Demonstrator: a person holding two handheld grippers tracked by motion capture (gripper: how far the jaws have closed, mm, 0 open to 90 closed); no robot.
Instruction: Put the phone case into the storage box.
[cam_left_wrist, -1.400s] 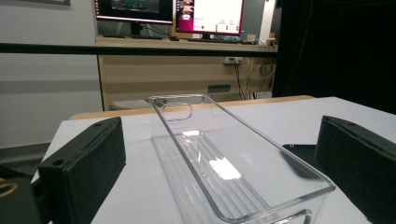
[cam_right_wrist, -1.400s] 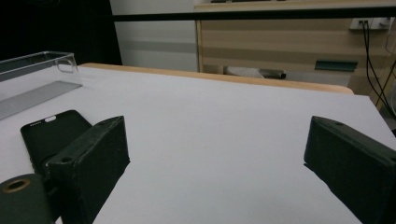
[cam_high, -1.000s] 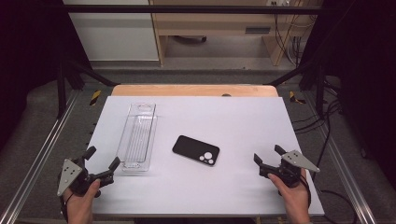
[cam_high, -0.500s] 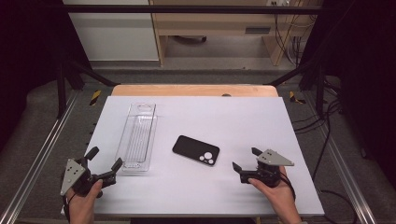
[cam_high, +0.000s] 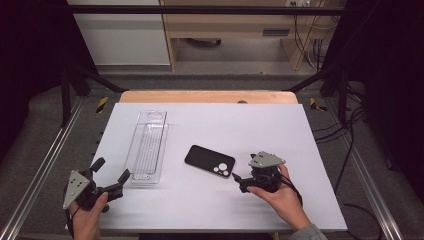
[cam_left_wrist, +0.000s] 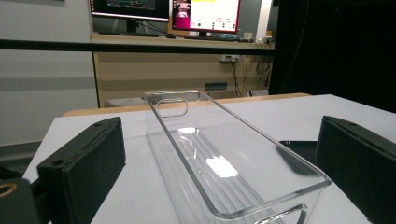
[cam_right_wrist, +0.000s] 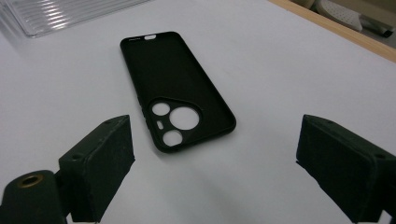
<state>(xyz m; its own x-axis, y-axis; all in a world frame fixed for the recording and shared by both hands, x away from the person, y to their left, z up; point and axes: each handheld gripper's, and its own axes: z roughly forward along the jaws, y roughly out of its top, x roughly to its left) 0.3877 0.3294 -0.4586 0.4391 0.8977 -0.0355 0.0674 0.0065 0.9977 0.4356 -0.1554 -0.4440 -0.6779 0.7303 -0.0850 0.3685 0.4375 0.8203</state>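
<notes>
- Nearest, at the table's front edge, the person's left hand (cam_high: 89, 220) holds the left gripper (cam_high: 111, 175), its grey plate toward the left, jaws spread wide and empty.
- In the left gripper view those two black jaws stand far apart at either side, and the near end of a clear plastic tray (cam_left_wrist: 224, 163) sits between and just beyond them.
- Toward the right, the right hand (cam_high: 280, 195) holds the right gripper (cam_high: 236, 181) low over the white table surface (cam_high: 300, 130), jaws pointing left toward a black phone case (cam_high: 210, 161).
- In the right gripper view its jaws are also wide open, holding nothing, with the phone case (cam_right_wrist: 175, 88) lying flat just ahead, camera cut-outs at the nearer end.
- Mid-table, the phone case lies just right of the clear plastic tray (cam_high: 148, 147), apart from it and angled.
- The tray is long, ribbed on its floor, empty, and runs away from the person.
- Beyond the white surface a wooden edge (cam_high: 207, 96) shows.
- Farthest, a wooden desk (cam_left_wrist: 182, 60) carries lit monitors (cam_left_wrist: 205, 14), with cables (cam_left_wrist: 252, 70) hanging at its right.
</notes>
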